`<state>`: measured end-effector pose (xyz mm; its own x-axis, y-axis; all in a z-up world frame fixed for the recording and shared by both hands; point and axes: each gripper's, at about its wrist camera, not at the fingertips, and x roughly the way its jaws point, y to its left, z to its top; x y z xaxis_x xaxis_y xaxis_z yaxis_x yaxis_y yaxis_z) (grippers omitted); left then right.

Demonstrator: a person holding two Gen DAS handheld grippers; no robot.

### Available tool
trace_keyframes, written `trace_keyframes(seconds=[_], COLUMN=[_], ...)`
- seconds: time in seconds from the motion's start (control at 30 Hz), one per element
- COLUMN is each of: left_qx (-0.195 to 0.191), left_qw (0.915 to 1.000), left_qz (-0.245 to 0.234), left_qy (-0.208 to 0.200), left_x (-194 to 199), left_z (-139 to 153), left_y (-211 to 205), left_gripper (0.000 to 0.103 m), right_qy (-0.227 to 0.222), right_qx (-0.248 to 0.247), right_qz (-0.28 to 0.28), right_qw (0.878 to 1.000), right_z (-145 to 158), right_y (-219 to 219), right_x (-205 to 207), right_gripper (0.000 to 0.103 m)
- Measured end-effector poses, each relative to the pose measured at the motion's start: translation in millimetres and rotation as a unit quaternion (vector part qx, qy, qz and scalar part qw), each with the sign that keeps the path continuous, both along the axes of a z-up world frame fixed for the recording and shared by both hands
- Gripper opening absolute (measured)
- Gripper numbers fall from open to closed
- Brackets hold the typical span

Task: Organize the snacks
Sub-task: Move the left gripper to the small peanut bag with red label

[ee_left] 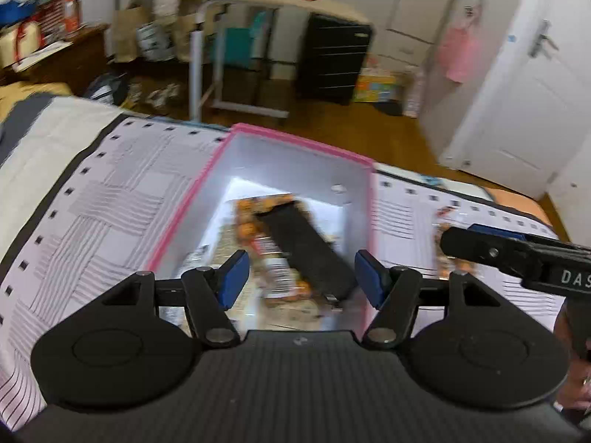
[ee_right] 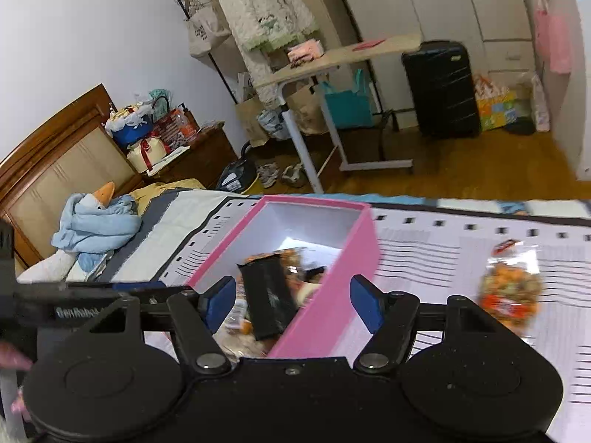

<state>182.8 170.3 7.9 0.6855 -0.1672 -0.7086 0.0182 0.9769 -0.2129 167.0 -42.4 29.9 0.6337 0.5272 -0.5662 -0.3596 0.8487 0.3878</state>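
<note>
even, soft indoor light; glare whitens the pink box's (ee_left: 299, 170) inner wall; left view motion-blurred; fisheye bends both views' edges.

Left gripper (ee_left: 299, 277): black ribbed body, two round black discs, black linkage arms with silver pivot screws, blue pads on the fingers (ee_left: 232, 277). Right gripper (ee_right: 291, 304): same build, smooth black body, blue-padded fingers (ee_right: 367, 301), white "DAS" lettering on its side in the left view.
</note>
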Motion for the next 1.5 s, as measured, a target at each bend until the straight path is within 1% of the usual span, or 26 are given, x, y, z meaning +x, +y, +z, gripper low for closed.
trace_keyframes(seconds=[0.07, 0.2, 0.23, 0.33, 0.43, 0.5, 0.53, 0.63, 0.7, 0.8, 0.87, 0.93, 1.0, 1.03, 1.13, 1.17, 1.23, 1.27, 1.3, 1.33, 1.37, 1.43, 1.5], left_qx=[-0.009, -0.021, -0.021, -0.024, -0.023, -0.015, -0.004, 0.034, 0.043, 0.034, 0.044, 0.052, 0.054, 0.052, 0.030, 0.020, -0.009, -0.027, -0.058, -0.090, -0.103, -0.114, -0.120], left_qw=[0.9996, 0.9970, 0.9960, 0.9928, 0.9891, 0.9861, 0.9838, 0.9800, 0.9783, 0.9800, 0.9800, 0.9801, 0.9808, 0.9822, 0.9864, 0.9873, 0.9852, 0.9822, 0.9773, 0.9707, 0.9668, 0.9617, 0.9585], left_qz=[-0.025, -0.073, -0.084, -0.115, -0.144, -0.165, -0.179, -0.196, -0.203, -0.194, -0.190, -0.185, -0.173, -0.165, -0.149, -0.143, -0.149, -0.160, -0.172, -0.180, -0.183, -0.191, -0.194], left_qy=[-0.007, -0.019, -0.021, -0.023, -0.022, -0.016, -0.013, -0.007, -0.002, 0.025, 0.036, 0.050, 0.072, 0.074, 0.062, 0.066, 0.084, 0.095, 0.110, 0.131, 0.145, 0.160, 0.170], left_x=[-6, -11, -10, -4, 9, 21, 28, 49, 63, 87, 100, 109, 118, 122, 131, 135, 143, 146, 148, 150, 151, 149, 144], left_z=[8, 18, 19, 19, 14, 5, -2, -22, -36, -62, -82, -106, -126, -133, -144, -147, -155, -158, -161, -165, -167, -170, -169], left_y=[-12, -43, -52, -82, -113, -137, -150, -180, -194, -208, -218, -226, -232, -233, -230, -228, -225, -225, -222, -219, -218, -218, -219], left_gripper=[0.062, 0.062, 0.062, 0.062, 0.061, 0.063, 0.063, 0.063, 0.063, 0.063, 0.063, 0.062, 0.061, 0.061, 0.061, 0.061, 0.058, 0.051, 0.047, 0.046, 0.046, 0.046, 0.046], right_qy=[-0.008, -0.020, -0.021, -0.023, -0.025, -0.018, -0.016, -0.007, -0.007, 0.002, 0.015, 0.016, 0.017, 0.019, 0.031, 0.035, 0.040, 0.041, 0.040, 0.036, 0.036, 0.036, 0.040], right_qx=[-0.013, -0.055, -0.063, -0.082, -0.096, -0.106, -0.109, -0.111, -0.109, -0.109, -0.117, -0.116, -0.106, -0.103, -0.087, -0.085, -0.089, -0.098, -0.106, -0.105, -0.100, -0.104, -0.098], right_qz=[-0.010, -0.030, -0.033, -0.035, -0.053, -0.055, -0.056, -0.060, -0.063, -0.063, -0.070, -0.076, -0.064, -0.063, -0.058, -0.053, -0.042, -0.037, -0.034, -0.027, -0.023, -0.030, -0.027], right_qw=[1.000, 0.998, 0.997, 0.996, 0.994, 0.993, 0.992, 0.992, 0.992, 0.992, 0.991, 0.990, 0.992, 0.993, 0.994, 0.994, 0.994, 0.994, 0.993, 0.993, 0.994, 0.993, 0.994], right_z=[5, 7, 6, -1, -18, -37, -46, -74, -92, -119, -134, -146, -154, -157, -165, -167, -170, -172, -172, -172, -171, -169, -166], right_y=[-19, -51, -58, -71, -82, -86, -88, -97, -104, -113, -114, -117, -119, -119, -120, -119, -115, -112, -110, -108, -107, -105, -107], right_x=[-7, -20, -22, -26, -26, -23, -21, -12, -6, 11, 22, 29, 35, 38, 46, 48, 50, 52, 51, 48, 45, 40, 35], right_gripper=[0.075, 0.077, 0.079, 0.083, 0.084, 0.084, 0.085, 0.085, 0.086, 0.087, 0.087, 0.087, 0.087, 0.087, 0.087, 0.088, 0.089, 0.089, 0.089, 0.090, 0.091, 0.091, 0.091])
